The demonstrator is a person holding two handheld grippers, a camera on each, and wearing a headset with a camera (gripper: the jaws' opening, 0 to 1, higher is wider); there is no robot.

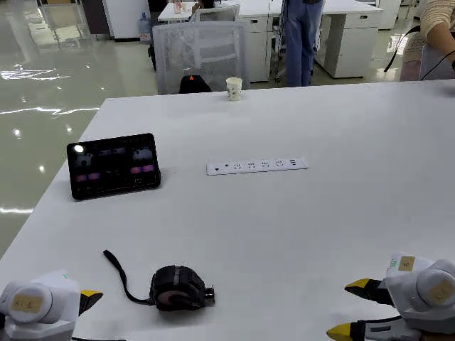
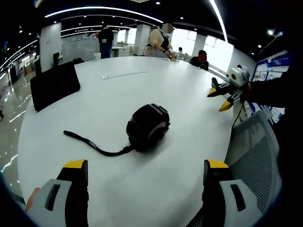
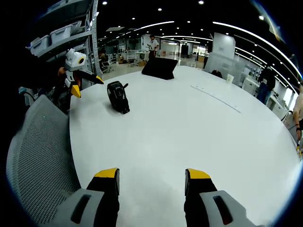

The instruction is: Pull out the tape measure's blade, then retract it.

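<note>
head view: the tape measure is lying on the table (strap trailing left), between the left gripper and right gripper. left gripper view: its jaws are gaping, empty, facing the tape measure. right gripper view: its jaws are gaping too, holding nothing.

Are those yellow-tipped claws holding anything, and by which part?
Nothing. The left gripper and right gripper are open; the tape measure lies free on the table.
</note>
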